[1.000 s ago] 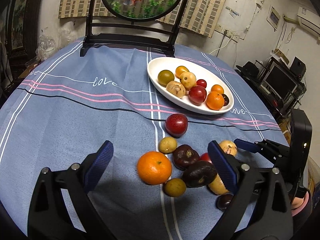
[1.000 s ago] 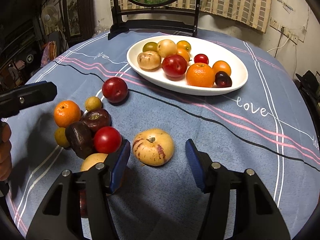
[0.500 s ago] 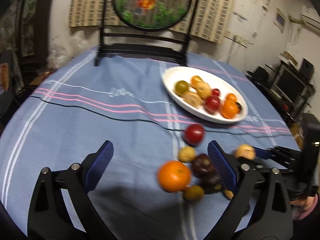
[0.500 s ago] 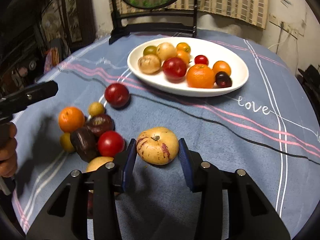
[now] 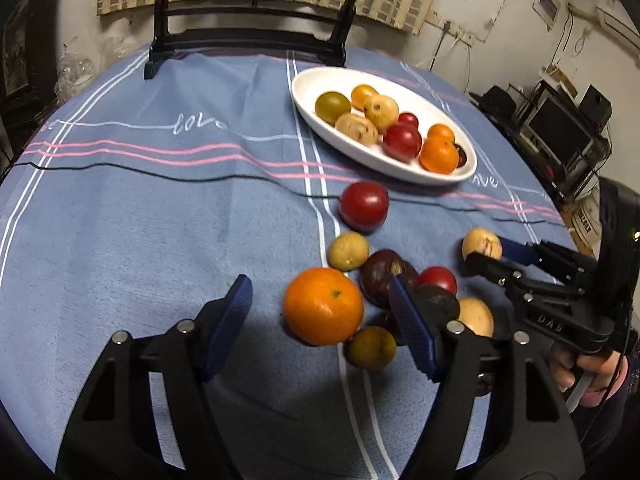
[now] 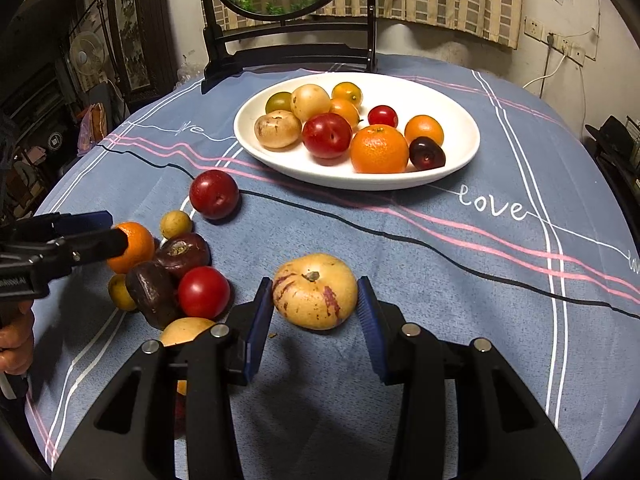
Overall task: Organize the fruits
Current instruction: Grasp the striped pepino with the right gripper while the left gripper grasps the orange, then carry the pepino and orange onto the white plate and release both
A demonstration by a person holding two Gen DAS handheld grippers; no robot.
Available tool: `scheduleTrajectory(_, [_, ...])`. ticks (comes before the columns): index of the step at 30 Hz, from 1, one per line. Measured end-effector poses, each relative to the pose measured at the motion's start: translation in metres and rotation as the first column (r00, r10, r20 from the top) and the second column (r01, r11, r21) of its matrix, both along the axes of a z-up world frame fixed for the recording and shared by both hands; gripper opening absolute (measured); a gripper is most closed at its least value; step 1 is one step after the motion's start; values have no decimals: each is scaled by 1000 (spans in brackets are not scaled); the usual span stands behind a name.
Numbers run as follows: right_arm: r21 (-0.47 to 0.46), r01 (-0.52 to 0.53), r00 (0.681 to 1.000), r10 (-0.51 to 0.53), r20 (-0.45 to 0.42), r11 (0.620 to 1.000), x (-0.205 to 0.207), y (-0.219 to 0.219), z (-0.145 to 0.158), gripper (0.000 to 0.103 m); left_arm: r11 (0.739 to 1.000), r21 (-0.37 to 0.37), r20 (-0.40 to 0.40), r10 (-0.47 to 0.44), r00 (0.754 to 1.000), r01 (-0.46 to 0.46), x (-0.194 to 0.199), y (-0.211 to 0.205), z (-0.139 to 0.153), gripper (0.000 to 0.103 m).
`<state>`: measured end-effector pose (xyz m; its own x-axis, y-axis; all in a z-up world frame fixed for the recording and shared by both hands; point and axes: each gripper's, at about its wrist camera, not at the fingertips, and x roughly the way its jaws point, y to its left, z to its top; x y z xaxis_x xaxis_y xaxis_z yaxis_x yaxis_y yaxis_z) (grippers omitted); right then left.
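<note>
My left gripper (image 5: 322,320) straddles a loose orange (image 5: 323,306) on the blue tablecloth. Its jaws are closing, with a gap still showing on both sides of the orange. My right gripper (image 6: 316,308) is shut on a pale yellow fruit with purple streaks (image 6: 316,290), which rests on the cloth. A white oval plate (image 6: 360,182) further back holds several fruits. A red plum (image 6: 214,194), a red tomato (image 6: 203,292) and dark purple fruits (image 6: 182,250) lie loose by the orange (image 6: 136,246).
A black stand with a round picture (image 6: 288,56) rises at the table's far edge behind the plate (image 5: 380,166). Screens and speakers (image 5: 560,128) stand off the table to the right. A hand (image 5: 588,372) holds the right gripper's handle.
The left gripper has sunk towards the orange and its jaws have narrowed around it. The right gripper's jaws came in onto the pale streaked fruit and have stayed there.
</note>
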<state>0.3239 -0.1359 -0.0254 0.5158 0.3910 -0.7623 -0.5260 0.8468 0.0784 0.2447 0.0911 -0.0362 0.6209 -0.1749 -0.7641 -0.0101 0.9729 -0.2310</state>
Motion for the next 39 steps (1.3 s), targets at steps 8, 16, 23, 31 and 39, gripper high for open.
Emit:
scheduleTrajectory(8, [-7, 2, 1000, -2, -5, 1000, 1, 0, -1, 43, 1000, 2, -51, -2, 999, 2, 3, -1, -11, 67])
scheduleTrajectory(16, [-11, 3, 1000, -3, -5, 1000, 1, 0, -1, 43, 1000, 4, -65, -11, 998, 11, 5, -3, -15, 52])
scheduleTrajectory(23, [-10, 5, 1000, -5, -2, 1000, 1, 0, 0, 43, 1000, -2, -58, -24, 998, 24, 4, -5, -14, 45])
scheduleTrajectory(31, [0, 11, 1000, -11, 16, 1000, -1, -2, 3, 43, 1000, -9, -23, -13, 1000, 13, 1, -5, -8, 44])
scheduleTrajectory(39, [122, 52, 987, -69, 144, 991, -5, -13, 28, 43, 999, -49, 133, -2, 991, 9, -6, 1, 23, 44])
